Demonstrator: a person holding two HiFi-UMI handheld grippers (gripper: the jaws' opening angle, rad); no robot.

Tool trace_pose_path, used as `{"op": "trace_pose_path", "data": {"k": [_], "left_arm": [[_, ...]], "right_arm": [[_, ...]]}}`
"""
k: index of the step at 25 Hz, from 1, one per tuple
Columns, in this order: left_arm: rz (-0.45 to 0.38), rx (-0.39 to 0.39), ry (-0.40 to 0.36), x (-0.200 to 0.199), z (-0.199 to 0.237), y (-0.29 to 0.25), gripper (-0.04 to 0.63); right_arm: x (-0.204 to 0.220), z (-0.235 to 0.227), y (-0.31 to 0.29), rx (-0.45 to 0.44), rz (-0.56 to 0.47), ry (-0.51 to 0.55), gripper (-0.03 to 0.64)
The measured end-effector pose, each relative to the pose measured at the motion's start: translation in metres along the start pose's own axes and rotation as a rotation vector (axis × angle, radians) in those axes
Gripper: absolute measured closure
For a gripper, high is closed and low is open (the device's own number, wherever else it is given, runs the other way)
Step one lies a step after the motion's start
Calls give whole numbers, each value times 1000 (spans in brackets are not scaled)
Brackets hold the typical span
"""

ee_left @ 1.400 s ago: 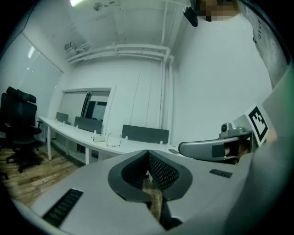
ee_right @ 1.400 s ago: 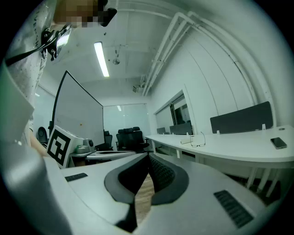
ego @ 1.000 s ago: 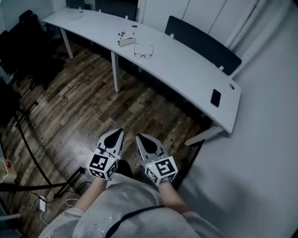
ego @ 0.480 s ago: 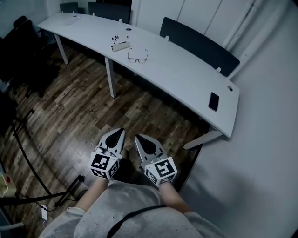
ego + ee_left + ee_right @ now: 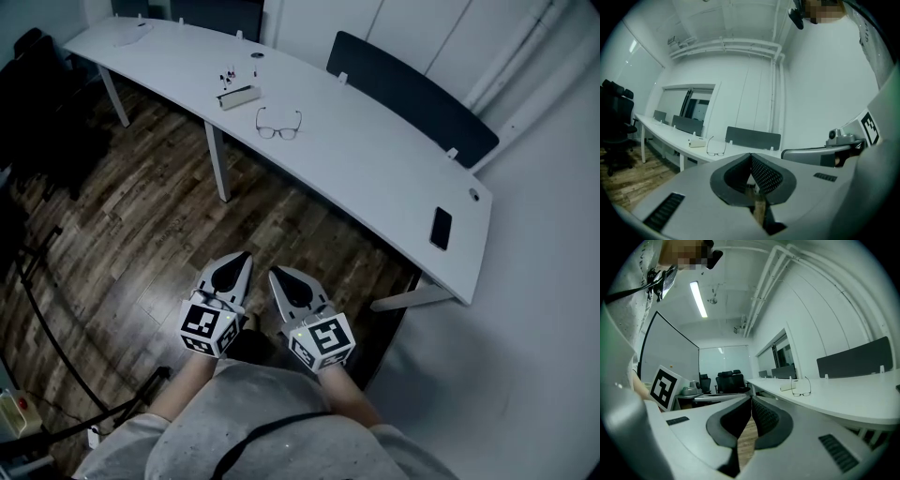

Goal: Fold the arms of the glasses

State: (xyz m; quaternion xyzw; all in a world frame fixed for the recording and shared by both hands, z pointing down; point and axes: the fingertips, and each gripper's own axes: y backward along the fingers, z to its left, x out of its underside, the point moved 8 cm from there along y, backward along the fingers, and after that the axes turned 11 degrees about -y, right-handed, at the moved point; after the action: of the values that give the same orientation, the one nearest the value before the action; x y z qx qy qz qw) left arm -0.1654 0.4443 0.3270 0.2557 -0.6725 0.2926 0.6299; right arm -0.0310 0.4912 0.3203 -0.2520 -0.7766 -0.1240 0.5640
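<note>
A pair of dark-rimmed glasses (image 5: 278, 126) lies on the long white desk (image 5: 375, 169) with both arms spread open. The left gripper view shows the glasses (image 5: 715, 146) small and far ahead, and so does the right gripper view (image 5: 802, 387). My left gripper (image 5: 242, 258) and right gripper (image 5: 277, 276) hang side by side over the wooden floor, well short of the desk. Both are shut with nothing between the pads. In each gripper view the tips meet, left gripper (image 5: 751, 156), right gripper (image 5: 751, 399).
A small white box (image 5: 237, 96) sits just beyond the glasses, with tiny items behind it. A black phone (image 5: 441, 228) lies near the desk's right end. A dark divider panel (image 5: 412, 98) backs the desk. Cables (image 5: 47, 328) cross the floor at left. Black office chairs (image 5: 725, 380) stand further off.
Both grippers and the head camera have moved forward toward the desk. The glasses and the desk now sit slightly lower and nearer in the head view. The jaws stayed shut.
</note>
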Motion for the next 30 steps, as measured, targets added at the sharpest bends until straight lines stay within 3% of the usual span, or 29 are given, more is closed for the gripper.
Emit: {"op": "trace_pose_path", "data": {"k": [16,23,30], "left_arm": [[1,58,-5,1,119,-116,581],[26,82,17,16,141,-139,581],[34,56,55,23,156,-154,581]], "right_arm": [[-30,-75,-134,55,-9,-23,597],[-25,-97,-163,81,8,-60,597],[-32,-112,-183,69,26,-65,597]]}}
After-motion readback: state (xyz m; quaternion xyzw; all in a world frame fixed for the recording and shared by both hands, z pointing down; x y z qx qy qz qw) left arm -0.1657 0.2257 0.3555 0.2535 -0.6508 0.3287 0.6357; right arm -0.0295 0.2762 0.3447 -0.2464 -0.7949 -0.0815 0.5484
